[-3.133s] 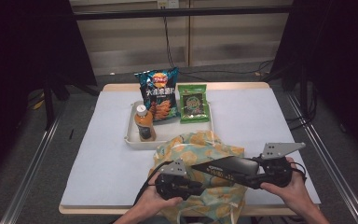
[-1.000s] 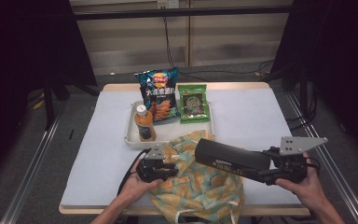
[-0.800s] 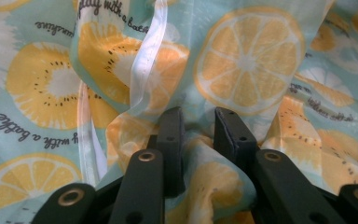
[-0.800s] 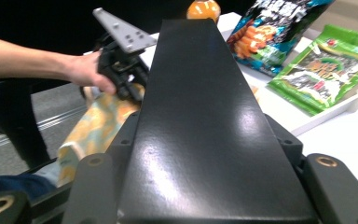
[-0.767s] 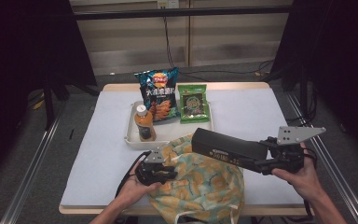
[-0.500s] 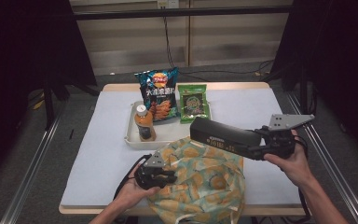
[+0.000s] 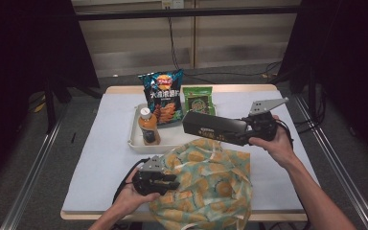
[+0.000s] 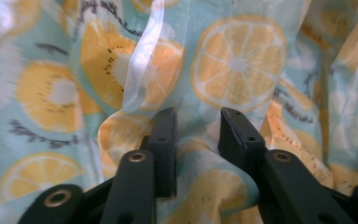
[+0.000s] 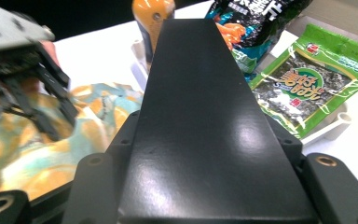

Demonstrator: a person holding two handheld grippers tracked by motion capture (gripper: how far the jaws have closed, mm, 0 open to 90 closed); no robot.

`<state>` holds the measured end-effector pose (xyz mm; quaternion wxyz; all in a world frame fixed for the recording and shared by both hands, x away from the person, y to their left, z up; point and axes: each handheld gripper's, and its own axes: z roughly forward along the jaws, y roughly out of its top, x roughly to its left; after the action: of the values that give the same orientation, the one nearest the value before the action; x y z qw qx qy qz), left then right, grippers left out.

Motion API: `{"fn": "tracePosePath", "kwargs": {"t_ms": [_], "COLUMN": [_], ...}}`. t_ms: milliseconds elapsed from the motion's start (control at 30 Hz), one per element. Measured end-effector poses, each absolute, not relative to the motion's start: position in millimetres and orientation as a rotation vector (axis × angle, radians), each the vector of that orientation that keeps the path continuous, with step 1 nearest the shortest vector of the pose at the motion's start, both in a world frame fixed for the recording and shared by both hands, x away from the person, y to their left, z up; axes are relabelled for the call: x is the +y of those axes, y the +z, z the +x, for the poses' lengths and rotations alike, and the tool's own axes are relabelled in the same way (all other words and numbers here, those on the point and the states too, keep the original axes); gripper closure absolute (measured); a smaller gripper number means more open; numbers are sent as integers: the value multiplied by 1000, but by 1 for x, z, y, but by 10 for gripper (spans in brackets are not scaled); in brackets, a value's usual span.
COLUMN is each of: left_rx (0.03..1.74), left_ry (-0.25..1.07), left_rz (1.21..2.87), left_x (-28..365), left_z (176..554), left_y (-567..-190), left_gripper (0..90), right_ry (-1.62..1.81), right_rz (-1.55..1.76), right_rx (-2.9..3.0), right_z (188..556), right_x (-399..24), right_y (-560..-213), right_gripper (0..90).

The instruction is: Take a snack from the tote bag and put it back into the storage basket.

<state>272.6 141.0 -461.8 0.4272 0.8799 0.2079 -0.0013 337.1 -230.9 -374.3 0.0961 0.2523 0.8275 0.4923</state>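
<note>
A teal bag (image 7: 211, 182) printed with citrus slices lies crumpled at the table's front centre. My left gripper (image 7: 170, 179) is at the bag's left edge. Its jaws have just been opening, and a loose fold of the bag's fabric (image 8: 242, 65) still sits between them in the left gripper view (image 8: 198, 126). My right gripper (image 7: 244, 135) is shut on the right end of a long black box (image 7: 211, 127). It holds the box level in the air between the bag and the tray. The box (image 9: 200, 116) runs straight ahead between the jaws.
A white tray (image 7: 136, 139) behind the bag holds an orange-capped bottle (image 7: 148, 127), a blue chips bag (image 7: 162, 93) and a green seaweed packet (image 7: 199, 100). The white table cover (image 7: 100, 158) lies bare at the left. Dark frames and rails flank the table.
My right gripper has carried the black box from over the bag away toward the tray. The left gripper has stayed at the bag's left edge.
</note>
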Motion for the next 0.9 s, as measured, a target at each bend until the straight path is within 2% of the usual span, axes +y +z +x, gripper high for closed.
{"fn": "tracePosePath", "kwargs": {"t_ms": [33, 267, 500, 900], "left_rx": [528, 567, 576, 585], "left_ry": [0, -1, 2, 27], "left_rz": [2186, 2092, 2070, 2050], "left_x": [143, 154, 157, 164], "left_z": [273, 276, 277, 277], "left_y": [-460, -451, -447, -443], "left_gripper": [621, 554, 481, 462], "right_ry": [1448, 1458, 1436, 1402], "right_rz": [739, 736, 728, 680], "right_rx": [2461, 2478, 2505, 2578], "right_z": [343, 367, 391, 409], "right_x": [-229, -222, -212, -191], "right_y": [-377, -389, -397, -407], "right_gripper": [438, 438, 439, 438]}}
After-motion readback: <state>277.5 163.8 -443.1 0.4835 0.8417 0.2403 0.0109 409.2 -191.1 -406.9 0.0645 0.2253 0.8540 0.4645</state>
